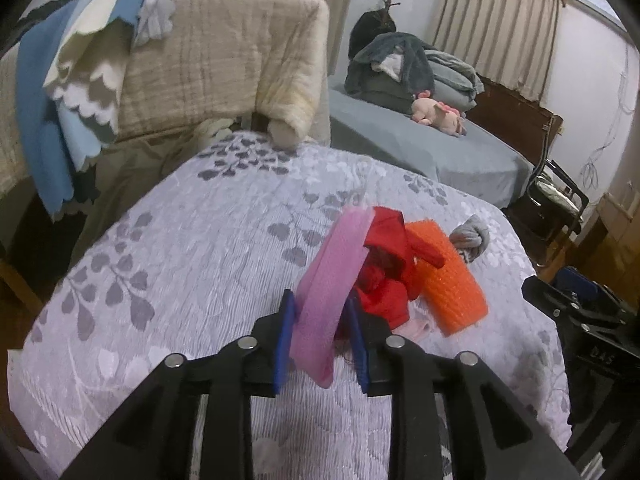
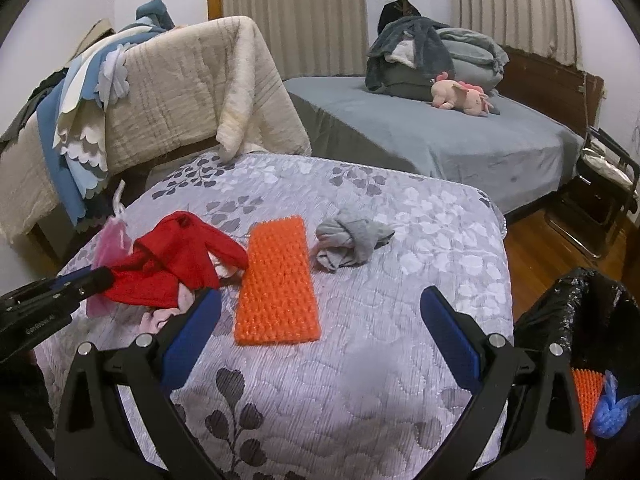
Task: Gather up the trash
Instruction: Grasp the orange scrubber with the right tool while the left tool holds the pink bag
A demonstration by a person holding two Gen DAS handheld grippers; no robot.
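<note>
My left gripper [image 1: 318, 320] is shut on a pink mesh piece [image 1: 332, 280] and holds it just above the quilt; the piece also shows in the right wrist view [image 2: 110, 244], next to a red garment [image 2: 172, 260]. An orange spiky mat [image 2: 276, 280] lies flat mid-quilt, with a crumpled grey sock [image 2: 346, 246] just beyond it. My right gripper [image 2: 320, 332] is open and empty above the quilt, near the mat. A black trash bag [image 2: 576, 320] stands at the right, holding an orange mat piece [image 2: 586, 392] and a blue item [image 2: 612, 412].
The work surface is a lilac leaf-print quilt [image 2: 360, 400]. A chair draped with a beige blanket [image 2: 180, 92] and blue cloths stands behind. A grey bed [image 2: 440, 136] with folded bedding and a pink plush toy [image 2: 460, 96] is at the back right.
</note>
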